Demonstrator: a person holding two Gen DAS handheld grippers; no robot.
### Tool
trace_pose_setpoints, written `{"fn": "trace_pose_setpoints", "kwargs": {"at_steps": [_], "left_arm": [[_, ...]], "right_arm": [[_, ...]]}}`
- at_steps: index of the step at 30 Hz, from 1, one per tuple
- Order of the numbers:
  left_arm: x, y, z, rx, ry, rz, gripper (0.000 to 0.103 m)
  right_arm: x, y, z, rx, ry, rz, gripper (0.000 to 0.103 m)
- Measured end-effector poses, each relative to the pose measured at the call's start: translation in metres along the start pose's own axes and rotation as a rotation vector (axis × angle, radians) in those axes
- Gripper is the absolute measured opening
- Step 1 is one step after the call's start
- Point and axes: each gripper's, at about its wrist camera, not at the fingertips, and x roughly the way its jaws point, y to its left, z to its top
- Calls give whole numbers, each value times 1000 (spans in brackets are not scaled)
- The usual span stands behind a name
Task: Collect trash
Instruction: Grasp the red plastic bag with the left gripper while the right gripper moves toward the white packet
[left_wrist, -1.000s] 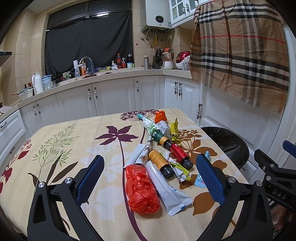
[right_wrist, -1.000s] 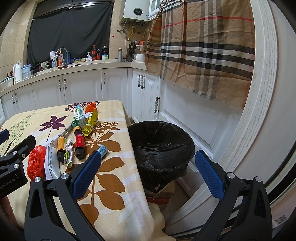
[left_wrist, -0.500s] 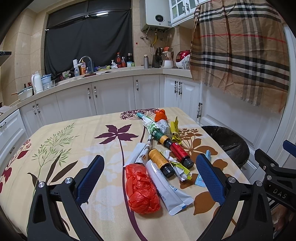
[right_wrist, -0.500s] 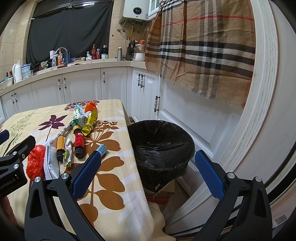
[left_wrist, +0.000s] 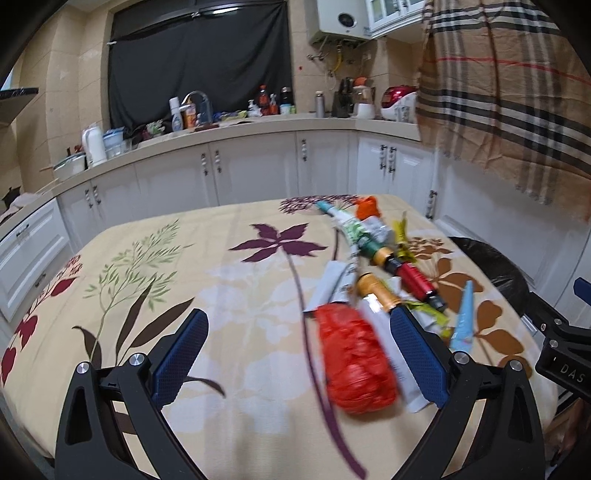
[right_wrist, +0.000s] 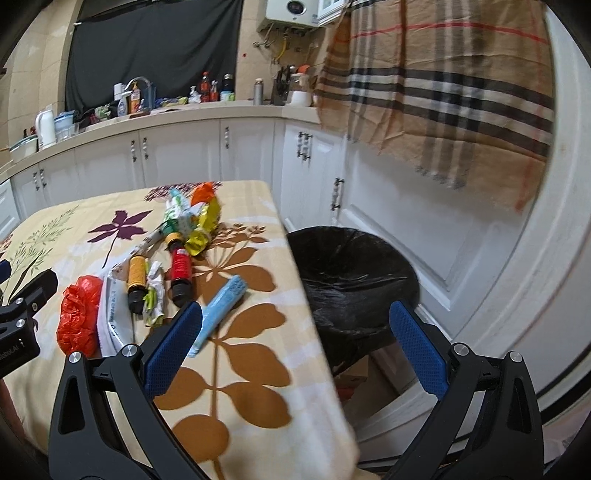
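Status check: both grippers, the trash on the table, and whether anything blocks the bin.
Left gripper open, empty. Right gripper open, empty. Crumpled red plastic bag nearest left gripper, on floral tablecloth. Black-lined trash bin beside table, unobstructed.

Left gripper (left_wrist: 299, 354) now nearer the red bag (left_wrist: 354, 363); right gripper (right_wrist: 293, 343) leftward toward the table (right_wrist: 240, 369).

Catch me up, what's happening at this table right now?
A person holds a pair of tongs in each hand over a table strewn with trash. The left tongs are open, low over the cloth beside a crumpled red bag. The right tongs are open too, near a light blue wrapper at the table's edge. Nothing is gripped yet. A black-lined bin stands beside the table.
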Motion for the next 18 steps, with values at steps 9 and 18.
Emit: {"fn": "trace_pose_setpoints", "kwargs": {"at_steps": [9, 18], "left_arm": [[11, 9, -5, -26, 70, -44, 68], [13, -10, -5, -4, 72, -100, 76]], "right_arm": [[14, 22, -3, -33, 44, 50, 83], [15, 13, -5, -11, 49, 53, 83]]}}
